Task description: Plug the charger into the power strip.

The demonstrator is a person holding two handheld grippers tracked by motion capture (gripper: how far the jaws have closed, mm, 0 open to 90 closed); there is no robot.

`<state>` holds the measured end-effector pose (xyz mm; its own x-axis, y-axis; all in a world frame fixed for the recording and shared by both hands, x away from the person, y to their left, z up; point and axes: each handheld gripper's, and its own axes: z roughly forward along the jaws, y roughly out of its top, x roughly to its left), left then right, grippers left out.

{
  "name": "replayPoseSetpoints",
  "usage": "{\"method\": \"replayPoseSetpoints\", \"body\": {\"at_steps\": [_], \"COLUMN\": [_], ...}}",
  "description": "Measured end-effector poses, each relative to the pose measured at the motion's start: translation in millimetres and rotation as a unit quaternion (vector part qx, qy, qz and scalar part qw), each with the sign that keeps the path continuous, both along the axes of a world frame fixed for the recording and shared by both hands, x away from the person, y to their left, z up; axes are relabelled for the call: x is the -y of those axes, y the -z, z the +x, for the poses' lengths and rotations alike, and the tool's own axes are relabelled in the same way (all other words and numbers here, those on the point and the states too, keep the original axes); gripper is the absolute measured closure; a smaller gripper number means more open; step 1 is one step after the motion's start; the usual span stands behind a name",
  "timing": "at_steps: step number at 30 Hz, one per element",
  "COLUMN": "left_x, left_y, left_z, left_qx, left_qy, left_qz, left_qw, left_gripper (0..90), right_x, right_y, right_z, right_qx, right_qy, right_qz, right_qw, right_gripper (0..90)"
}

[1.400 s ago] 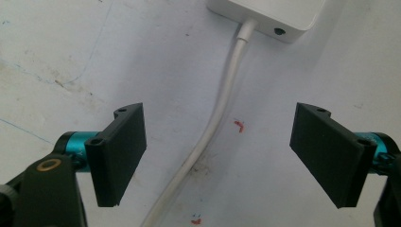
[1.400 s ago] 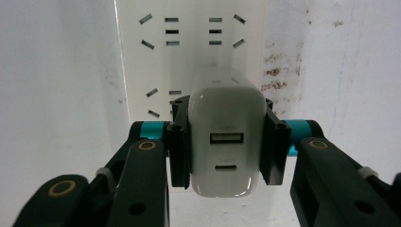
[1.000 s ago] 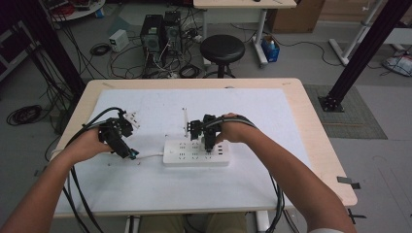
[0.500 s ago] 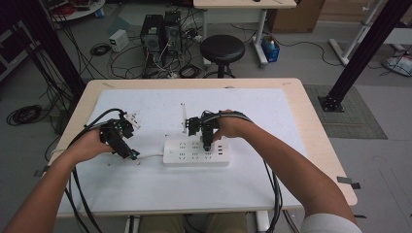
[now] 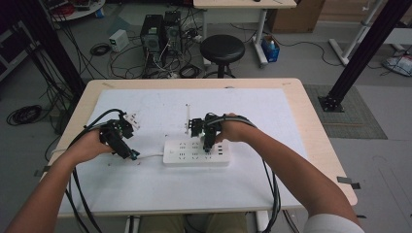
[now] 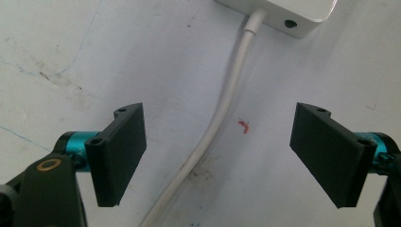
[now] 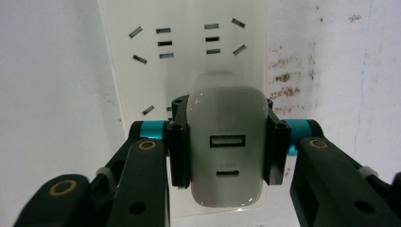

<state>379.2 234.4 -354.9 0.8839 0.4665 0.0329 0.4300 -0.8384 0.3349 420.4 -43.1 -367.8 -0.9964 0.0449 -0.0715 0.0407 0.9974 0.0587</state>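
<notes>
A white power strip [image 5: 194,153] lies on the white mat in the middle of the table, its white cable [image 6: 222,109] running off to the left. My right gripper [image 5: 208,144] points down over the strip's right half, shut on a white USB charger [image 7: 227,118] that it holds by the sides. The charger stands right against the strip's sockets [image 7: 184,47]; its prongs are hidden. My left gripper [image 6: 220,156] hovers open just left of the strip's end [image 6: 293,12], its jaws wide on either side of the cable without touching it.
A small white plug [image 5: 131,119] lies on the mat behind the left hand, and a thin white stick [image 5: 187,114] behind the strip. Beyond the table's far edge stand a black stool [image 5: 222,48], computer cases [image 5: 160,31] and loose floor cables.
</notes>
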Motion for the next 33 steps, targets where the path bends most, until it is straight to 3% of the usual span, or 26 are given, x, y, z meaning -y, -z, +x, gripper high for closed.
{"method": "replayPoseSetpoints", "body": {"at_steps": [4, 6, 8, 12, 16, 17, 19, 22, 23, 25, 26, 27, 29, 31, 33], "left_x": [-2.4, -2.5, -1.6, -0.6, 0.4, 0.8, -0.9, -4.0, -4.7, -4.9, -4.9, -4.7, -4.0, -3.8, -3.9], "left_y": [0.2, 1.0, 1.4, 1.2, 0.9, 0.9, -0.5, -1.3, -1.6, -1.7, -1.7, -2.9, -3.1, -3.5, -3.8], "left_z": [0.9, 2.0, 2.4, 3.0, 2.6, 1.7, 1.4, 1.9, 2.3, 2.2, 2.2, 2.8, 2.4, 1.7, 1.0], "left_qx": [0.0, -0.001, 0.0, -0.001, 0.006, 0.007, 0.008, 0.01, 0.012, 0.014, 0.014, 0.014, 0.014, 0.015, 0.015], "left_qy": [-0.002, -0.006, -0.007, -0.003, -0.01, -0.013, -0.009, -0.015, -0.016, -0.023, -0.023, -0.02, -0.018, -0.018, -0.018], "left_qz": [-0.003, -0.004, -0.006, -0.002, -0.012, -0.016, -0.013, -0.017, -0.018, -0.026, -0.026, -0.02, -0.02, -0.019, -0.02], "left_qw": [1.0, 1.0, 1.0, 1.0, 0.9999, 0.9998, 0.9998, 0.9997, 0.9996, 0.9993, 0.9993, 0.9995, 0.9996, 0.9996, 0.9995], "left_gripper": [19.3, 19.3, 19.3, 19.3, 19.3, 19.3, 19.3, 19.3, 19.3, 19.3, 19.3, 19.3, 19.3, 19.3, 19.3], "right_x": [3.6, 8.0, 8.2, 7.9, 11.2, 12.7, 19.1, 34.3, 40.3, 48.1, 48.1, 53.0, 61.9, 66.8, 69.7], "right_y": [0.2, 1.2, 1.5, 1.5, 1.9, 2.1, 2.3, -3.3, -8.0, -16.7, -16.7, -23.6, -35.5, -42.0, -45.9], "right_z": [0.6, 3.6, 6.5, 7.1, 5.7, 5.2, 5.8, 5.9, 7.0, 8.4, 8.4, 8.7, 15.3, 19.4, 19.1], "right_qx": [-0.005, -0.015, -0.025, -0.026, -0.019, -0.018, -0.029, -0.031, -0.017, 0.015, 0.015, 0.041, 0.037, 0.015, 0.023], "right_qy": [0.006, 0.015, 0.02, 0.014, 0.008, 0.009, 0.029, 0.075, 0.093, 0.115, 0.115, 0.132, 0.169, 0.202, 0.211], "right_qz": [0.012, 0.03, 0.031, 0.03, 0.045, 0.054, 0.069, 0.103, 0.114, 0.138, 0.138, 0.15, 0.151, 0.164, 0.182], "right_qw": [0.9999, 0.9993, 0.999, 0.9991, 0.9988, 0.9983, 0.9968, 0.9914, 0.989, 0.9836, 0.9836, 0.979, 0.9734, 0.9654, 0.9601], "right_gripper": [62.5, 62.4, 62.3, 62.2, 61.0, 59.1, 38.3, 18.2, 11.3, 10.9, 10.9, 10.9, 10.9, 10.9, 10.9]}}
